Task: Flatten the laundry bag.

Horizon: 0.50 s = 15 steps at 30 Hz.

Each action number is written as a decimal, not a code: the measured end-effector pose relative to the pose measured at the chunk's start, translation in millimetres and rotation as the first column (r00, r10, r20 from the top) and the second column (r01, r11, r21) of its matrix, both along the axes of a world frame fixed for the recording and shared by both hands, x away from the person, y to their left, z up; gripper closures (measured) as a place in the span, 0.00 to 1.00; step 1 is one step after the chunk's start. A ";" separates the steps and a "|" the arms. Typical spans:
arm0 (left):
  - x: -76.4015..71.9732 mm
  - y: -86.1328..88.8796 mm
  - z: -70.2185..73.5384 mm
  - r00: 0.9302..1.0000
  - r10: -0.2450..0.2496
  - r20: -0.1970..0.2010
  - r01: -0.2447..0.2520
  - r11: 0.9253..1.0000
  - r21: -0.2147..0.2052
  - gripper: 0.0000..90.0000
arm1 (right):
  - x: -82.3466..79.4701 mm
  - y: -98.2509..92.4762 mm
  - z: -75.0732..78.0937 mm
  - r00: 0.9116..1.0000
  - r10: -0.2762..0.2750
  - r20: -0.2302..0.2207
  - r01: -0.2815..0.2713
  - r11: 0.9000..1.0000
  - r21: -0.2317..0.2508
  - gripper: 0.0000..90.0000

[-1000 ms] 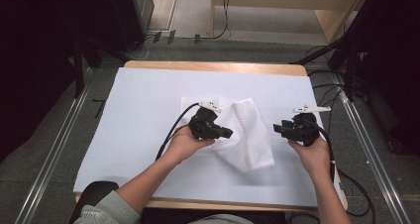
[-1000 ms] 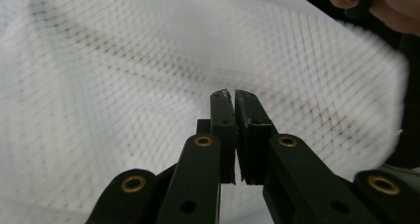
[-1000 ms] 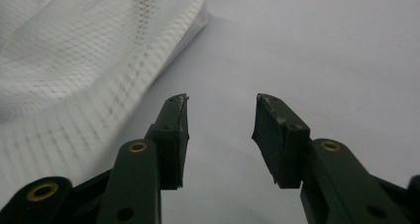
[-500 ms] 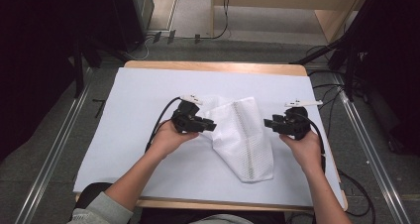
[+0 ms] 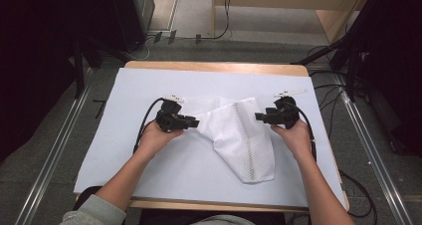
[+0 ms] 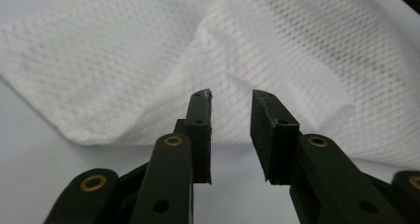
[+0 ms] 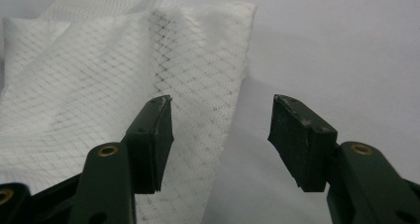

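Observation:
A white mesh cloth (image 5: 239,135) lies crumpled on the white table cover (image 5: 149,85), its long end reaching toward the front edge. My left gripper (image 5: 193,120) sits at the cloth's left edge. Its jaws have just been opening, and in the left gripper view (image 6: 231,95) they stand apart with nothing between them, the cloth (image 6: 124,60) just beyond the tips. My right gripper (image 5: 259,117) is at the cloth's right edge. Its jaws (image 7: 223,101) have also been opening and stand wide, with the cloth's border (image 7: 99,75) under one jaw and not pinched.
The table's wooden rim (image 5: 214,65) shows along the back. Black cables (image 5: 144,130) trail from both grippers across the cover. Metal floor rails (image 5: 54,155) run along both sides of the table, and dark stands rise at the back.
The left gripper has let go of the cloth and moved left to its edge. The right gripper shifted left and opened wider. The cloth now lies spread longer toward the front.

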State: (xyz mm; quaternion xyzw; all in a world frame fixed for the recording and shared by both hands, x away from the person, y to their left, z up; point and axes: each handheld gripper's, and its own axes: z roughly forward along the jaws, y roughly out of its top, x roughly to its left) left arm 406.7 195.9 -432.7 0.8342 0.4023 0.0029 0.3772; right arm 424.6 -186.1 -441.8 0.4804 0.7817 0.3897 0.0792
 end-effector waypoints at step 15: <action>15.0 -5.3 -22.7 0.999 0.032 -0.025 -0.031 0.999 0.009 0.85 | -14.7 9.5 19.0 0.997 0.059 0.041 -0.061 0.997 0.054 1.00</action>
